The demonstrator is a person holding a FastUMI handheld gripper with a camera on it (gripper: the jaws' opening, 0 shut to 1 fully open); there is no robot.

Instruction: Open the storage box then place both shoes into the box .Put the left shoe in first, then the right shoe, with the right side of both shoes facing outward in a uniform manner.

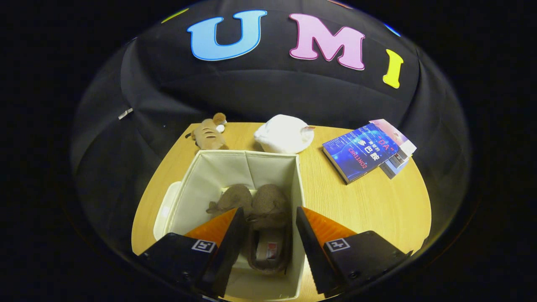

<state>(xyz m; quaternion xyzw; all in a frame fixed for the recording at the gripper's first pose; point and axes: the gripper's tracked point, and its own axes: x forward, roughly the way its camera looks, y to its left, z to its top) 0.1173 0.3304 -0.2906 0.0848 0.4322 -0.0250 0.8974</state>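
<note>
Claw (268,216) spread above the open storage box (197,184) on a wooden bench (369,201); both brown shoes (268,209) lie inside. Beyond: plush toy (209,134), white cushion (285,134), books (363,151), black cloth wall (268,92).

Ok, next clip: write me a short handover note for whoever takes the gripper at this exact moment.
Gripper: open, holding nothing, fingers poised over the open storage box.
Shoes: both brown shoes lie inside the box, side by side; one is just ahead of the fingers, the other between them.
Done: box open, both shoes in.
Left: check that the shoes face the same way; I cannot tell their sides from here.
</note>
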